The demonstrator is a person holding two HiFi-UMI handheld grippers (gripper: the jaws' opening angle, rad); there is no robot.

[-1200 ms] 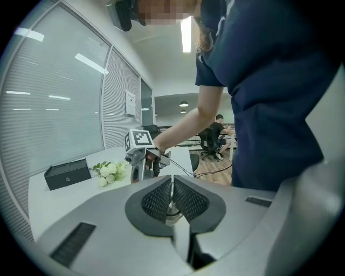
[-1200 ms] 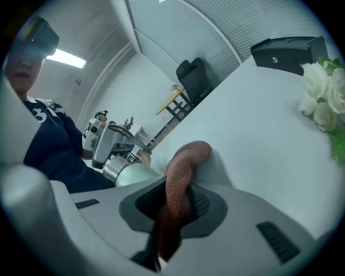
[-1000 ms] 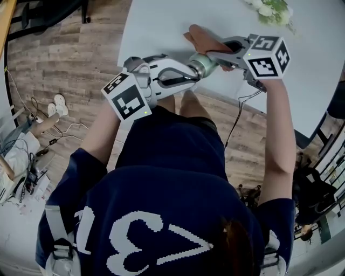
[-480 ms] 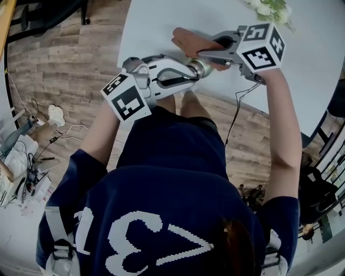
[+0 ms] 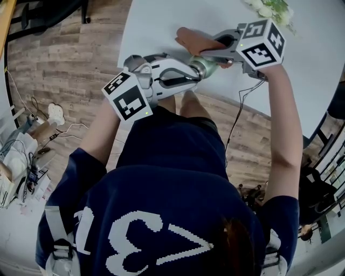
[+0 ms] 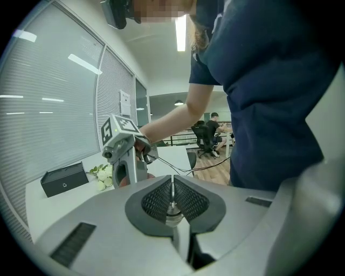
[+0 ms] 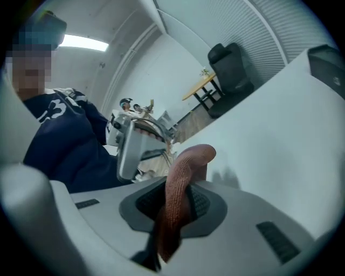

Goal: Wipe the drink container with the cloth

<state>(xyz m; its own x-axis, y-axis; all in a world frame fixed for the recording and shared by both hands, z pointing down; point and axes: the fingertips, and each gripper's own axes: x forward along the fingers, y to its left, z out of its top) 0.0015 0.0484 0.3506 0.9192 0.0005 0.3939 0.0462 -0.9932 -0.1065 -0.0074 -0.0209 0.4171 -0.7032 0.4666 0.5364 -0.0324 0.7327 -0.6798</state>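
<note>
The white table (image 5: 161,27) fills the top of the head view, and the person (image 5: 167,178) stands at its near edge with both tools brought together over it. That probably keeps the work close to the body and above a surface that would catch a dropped item.

The left gripper (image 5: 190,73) reaches in from the left and points slightly down. Its jaws are pressed almost together on a thin part of the drink container (image 5: 206,66), a pale green cylinder that sticks out beyond them over the table's near edge. Holding it by one end appears to leave most of its side bare for wiping.

The right gripper (image 5: 209,52) comes in from the opposite side, just above and touching close to the container. Its jaws are clamped on the rust-brown cloth (image 5: 191,39), which bulges out past the pads in a rounded fold. That free fold looks like the working face, so soft fabric rather than hard plastic meets the container.

The cloth lies just beside the container's upper side; whether it presses on it cannot be told.

A small bunch of flowers (image 5: 272,11) sits at the far edge, well apart from the work
</note>
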